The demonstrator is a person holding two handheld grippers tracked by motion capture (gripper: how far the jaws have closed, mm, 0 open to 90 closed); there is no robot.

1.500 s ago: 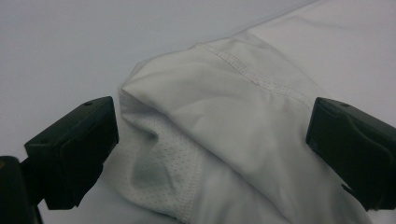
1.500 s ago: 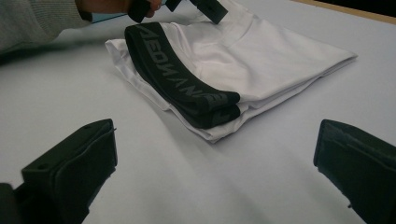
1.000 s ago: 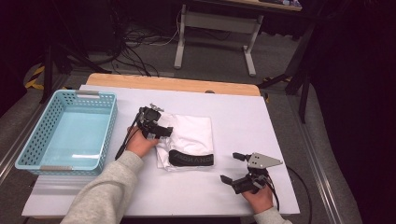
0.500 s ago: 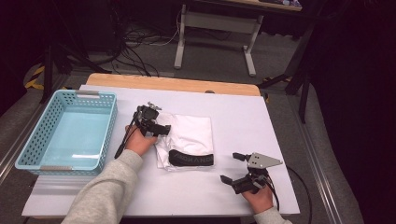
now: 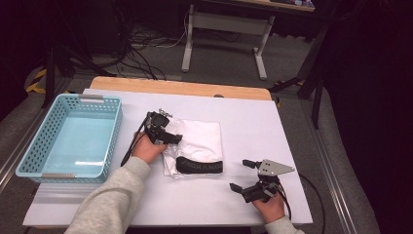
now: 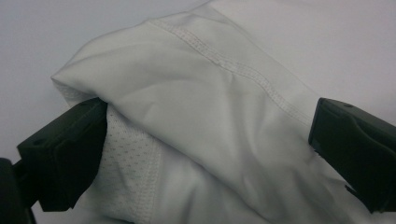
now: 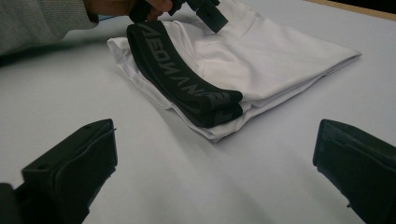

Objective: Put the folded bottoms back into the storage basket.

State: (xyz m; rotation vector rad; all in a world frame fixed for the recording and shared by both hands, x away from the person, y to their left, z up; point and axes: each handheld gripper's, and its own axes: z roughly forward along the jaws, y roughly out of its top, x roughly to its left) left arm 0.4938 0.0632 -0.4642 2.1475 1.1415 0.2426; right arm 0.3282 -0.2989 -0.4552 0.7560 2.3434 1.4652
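Left gripper (image 5: 168,132): jaws wide, around a fold of the white garment (image 5: 199,144).
Right gripper (image 5: 242,175): jaws wide, holding nothing, above the tabletop (image 5: 253,122).

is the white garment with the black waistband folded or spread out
Folded. The white garment lies as a compact stack on the table, its black waistband doubled at one edge, layered hems between the open left gripper jaws.

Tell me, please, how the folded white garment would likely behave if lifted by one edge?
The white garment looks thin and soft, so it would probably droop and unfold. Its smooth cloth may slip between the left gripper and its open jaws.
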